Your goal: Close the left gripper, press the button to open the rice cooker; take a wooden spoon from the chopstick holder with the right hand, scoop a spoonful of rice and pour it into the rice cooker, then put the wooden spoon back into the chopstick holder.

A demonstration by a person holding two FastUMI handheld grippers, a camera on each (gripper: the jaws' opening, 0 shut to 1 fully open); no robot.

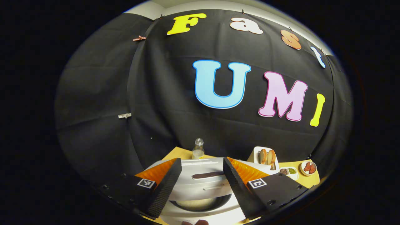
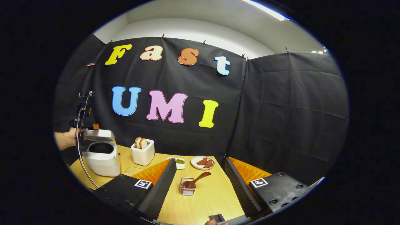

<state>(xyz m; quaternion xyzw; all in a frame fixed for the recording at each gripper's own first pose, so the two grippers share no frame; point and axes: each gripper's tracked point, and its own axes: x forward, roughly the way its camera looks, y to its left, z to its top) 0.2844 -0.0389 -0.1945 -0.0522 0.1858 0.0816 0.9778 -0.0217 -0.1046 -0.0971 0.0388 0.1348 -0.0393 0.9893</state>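
The white rice cooker stands at the table's left end with its lid raised and the dark inner pot showing. In the left gripper view my left gripper hangs open right over the cooker, its fingers either side of the lid and touching nothing. A hand holds that gripper behind the cooker. A wooden spoon leans bowl-down in a small wire chopstick holder on the table. My right gripper is open above and in front of the holder, apart from the spoon.
A white box with bread slices stands right of the cooker. Beyond it lie a small dish of green bits and a plate of red pieces. A glass jar stands behind the cooker. The wooden table ends at the black cloth wall.
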